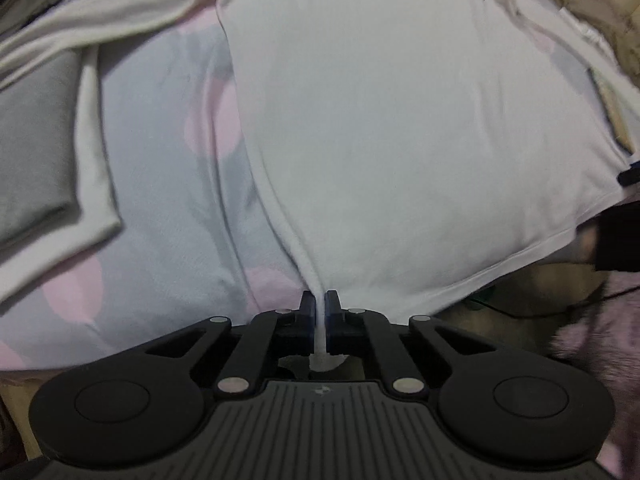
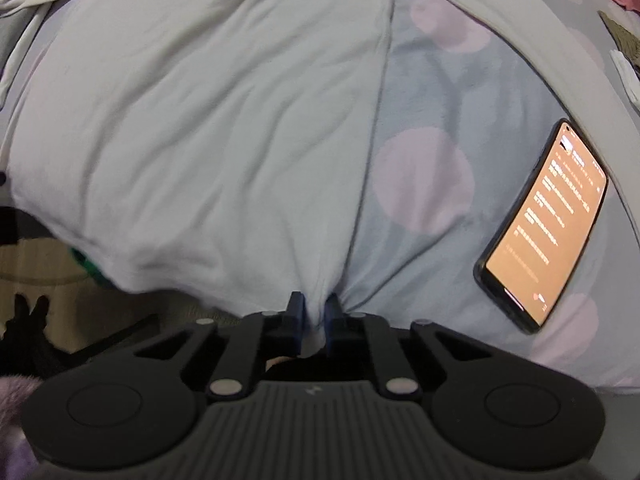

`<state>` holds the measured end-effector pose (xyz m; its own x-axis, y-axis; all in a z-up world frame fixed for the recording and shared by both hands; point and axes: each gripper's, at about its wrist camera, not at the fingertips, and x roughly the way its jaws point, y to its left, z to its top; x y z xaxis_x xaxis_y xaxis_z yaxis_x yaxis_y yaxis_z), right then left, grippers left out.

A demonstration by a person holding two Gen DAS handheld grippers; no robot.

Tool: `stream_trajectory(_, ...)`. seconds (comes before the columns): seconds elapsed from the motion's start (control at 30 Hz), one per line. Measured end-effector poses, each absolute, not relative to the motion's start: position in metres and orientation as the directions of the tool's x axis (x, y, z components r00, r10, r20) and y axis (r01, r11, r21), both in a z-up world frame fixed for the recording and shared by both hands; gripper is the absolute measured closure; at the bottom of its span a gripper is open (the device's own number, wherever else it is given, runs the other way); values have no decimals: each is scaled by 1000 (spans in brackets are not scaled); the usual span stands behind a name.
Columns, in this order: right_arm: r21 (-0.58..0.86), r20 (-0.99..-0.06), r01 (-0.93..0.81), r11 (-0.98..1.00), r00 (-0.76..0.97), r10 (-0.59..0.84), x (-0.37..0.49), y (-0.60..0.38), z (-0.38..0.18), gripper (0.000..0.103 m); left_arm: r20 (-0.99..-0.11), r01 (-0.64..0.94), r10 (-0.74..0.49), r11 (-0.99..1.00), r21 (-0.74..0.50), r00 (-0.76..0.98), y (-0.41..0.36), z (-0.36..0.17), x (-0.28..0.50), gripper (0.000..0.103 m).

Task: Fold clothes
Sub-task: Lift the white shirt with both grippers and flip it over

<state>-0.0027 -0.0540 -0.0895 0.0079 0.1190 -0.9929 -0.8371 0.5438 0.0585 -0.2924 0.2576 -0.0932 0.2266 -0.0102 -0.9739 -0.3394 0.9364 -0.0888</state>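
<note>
From my left wrist camera, I see my left gripper (image 1: pixel 320 304) pinched tight on a bunched corner of the white shirt (image 1: pixel 400 120), the cloth squeezed into a thin ridge between the blue pads (image 1: pixel 307 308) and poking out behind them. The shirt lies spread flat ahead of me on a grey bedsheet (image 1: pixel 160 200) with pink dots, its hem running off to the right toward the bed's edge. One white sleeve (image 1: pixel 100 28) stretches out to the left, crossing above a folded grey garment (image 1: pixel 36 140).

From my right wrist camera, my right gripper (image 2: pixel 316 312) is closed narrow on the shirt's (image 2: pixel 200 120) other lower corner, a fold of white fabric gathered between its pads. The shirt fills the left of this view. On the sheet (image 2: pixel 440 100) to the right, well apart from the shirt, lies a phone (image 2: pixel 544 224) with its screen lit.
</note>
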Motion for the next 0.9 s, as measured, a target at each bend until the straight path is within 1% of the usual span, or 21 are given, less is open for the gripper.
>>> stream_trajectory(0.13, 90, -993, -843, 530, -38, 109, -2, -59, -55, 94, -970, -327, -44, 937, -123, 240, 271, -61, -302, 101)
stream_trajectory(0.27, 161, -987, -819, 550, -138, 83, -1, -63, -38, 94, -978, -297, -39, 950, -100, 203, 272, -53, -305, 101)
stream_trajectory(0.43, 132, -987, -831, 541, -158, -1, -24, -63, -62, 94, -988, -273, -27, 960, -69, 155, 268, -74, -304, 101)
stream_trajectory(0.5, 133, -986, -828, 545, -166, -12, -24, -60, -78, 94, -990, -269, -21, 961, -57, 136, 265, -85, -302, 101)
stream_trajectory(0.6, 125, -986, -826, 550, -165, -24, -26, -55, -97, 94, -991, -310, -62, 946, -96, 119, 269, -96, -304, 99)
stream_trajectory(0.63, 121, -987, -827, 550, -160, -24, -26, -54, -100, 90, -990, -321, -70, 941, -105, 120, 270, -97, -305, 96)
stream_trajectory(0.67, 118, -988, -827, 550, -151, -15, -26, -54, -99, 88, -990, -332, -77, 936, -114, 122, 272, -97, -305, 92)
stream_trajectory(0.7, 115, -990, -826, 551, -140, -3, -25, -53, -96, 87, -987, -346, -82, 930, -127, 141, 275, -94, -307, 87)
stream_trajectory(0.73, 112, -992, -826, 553, -129, 8, -25, -53, -93, 78, -983, -359, -87, 923, -140, 160, 278, -90, -309, 83)
stream_trajectory(0.77, 109, -993, -825, 554, -118, 20, -24, -53, -90, 64, -979, -379, -85, 913, -151, 186, 283, -86, -310, 83)
stream_trajectory(0.83, 101, -995, -826, 555, -92, 44, -22, -52, -83, 63, -968, -417, -78, 892, -175, 238, 293, -77, -313, 83)
stream_trajectory(0.9, 94, -995, -822, 561, -58, 82, -18, -50, -72, 63, -958, -459, -43, 871, -175, 284, 307, -67, -315, 82)
